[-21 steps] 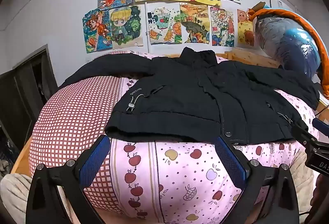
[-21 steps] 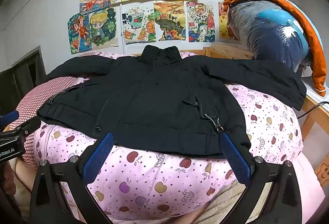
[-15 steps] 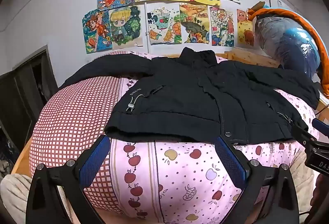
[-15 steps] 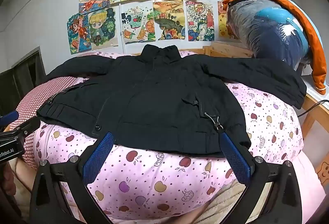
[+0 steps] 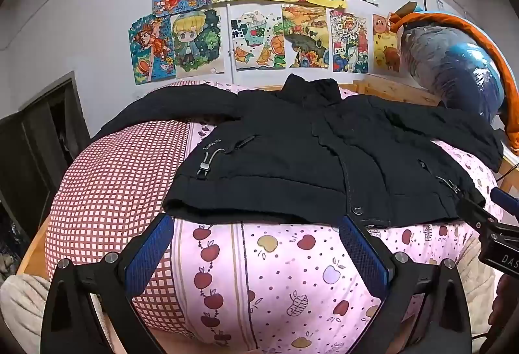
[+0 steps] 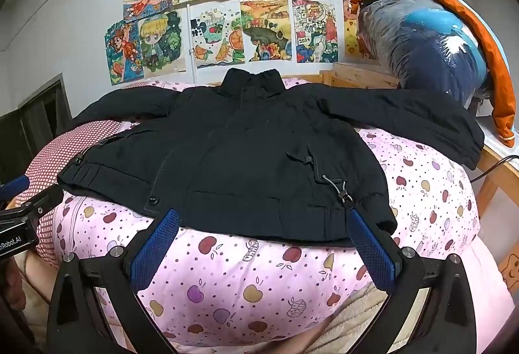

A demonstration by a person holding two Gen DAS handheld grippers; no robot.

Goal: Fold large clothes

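Observation:
A black jacket (image 5: 292, 165) lies spread flat, front up, on a pink apple-print quilt (image 5: 275, 273), collar toward the wall and both sleeves stretched out sideways. It also shows in the right wrist view (image 6: 253, 156). My left gripper (image 5: 256, 224) is open and empty, just short of the jacket's hem on its left half. My right gripper (image 6: 262, 217) is open and empty, at the hem on the jacket's right half, on the quilt (image 6: 243, 282). Each gripper shows at the edge of the other's view.
A red checked cover (image 5: 113, 191) lies left of the quilt. A plastic-wrapped blue bundle with an orange cloth (image 6: 431, 52) stands at the right by a wooden frame (image 6: 356, 75). Drawings (image 5: 253, 13) hang on the wall behind. A dark cabinet (image 5: 35, 152) stands at the left.

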